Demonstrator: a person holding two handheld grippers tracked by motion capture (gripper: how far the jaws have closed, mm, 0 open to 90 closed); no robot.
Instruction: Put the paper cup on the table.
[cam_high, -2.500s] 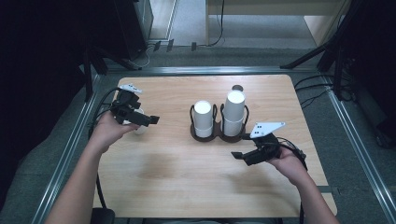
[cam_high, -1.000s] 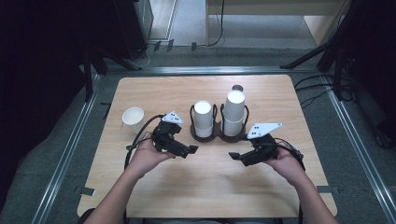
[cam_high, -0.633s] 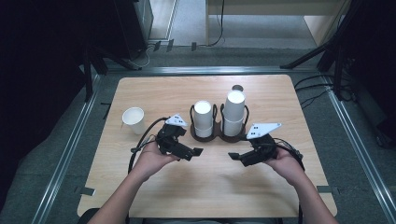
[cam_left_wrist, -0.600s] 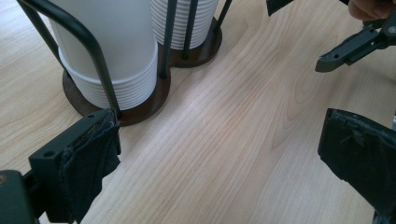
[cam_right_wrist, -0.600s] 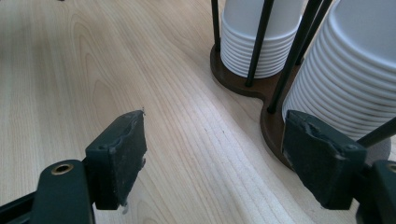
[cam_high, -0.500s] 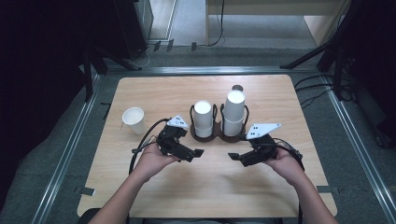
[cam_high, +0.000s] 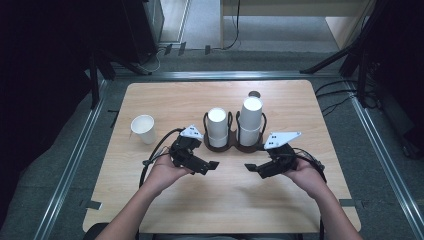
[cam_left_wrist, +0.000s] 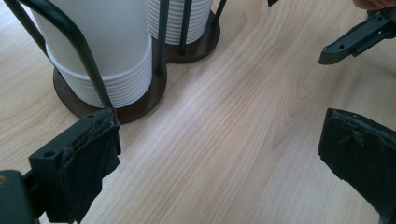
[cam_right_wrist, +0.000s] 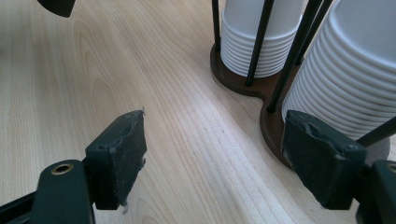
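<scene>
Left gripper has swung in from the lone cup to face the right gripper, both jaws spread and empty, just before one holder with two cup stacks.

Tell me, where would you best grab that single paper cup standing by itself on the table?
Probably across the cup's side wall just below the rim, coming in level from the near side. It stands upright, mouth up, apart from the rack, so its round wall is free all around and should fit between open jaws.
</scene>
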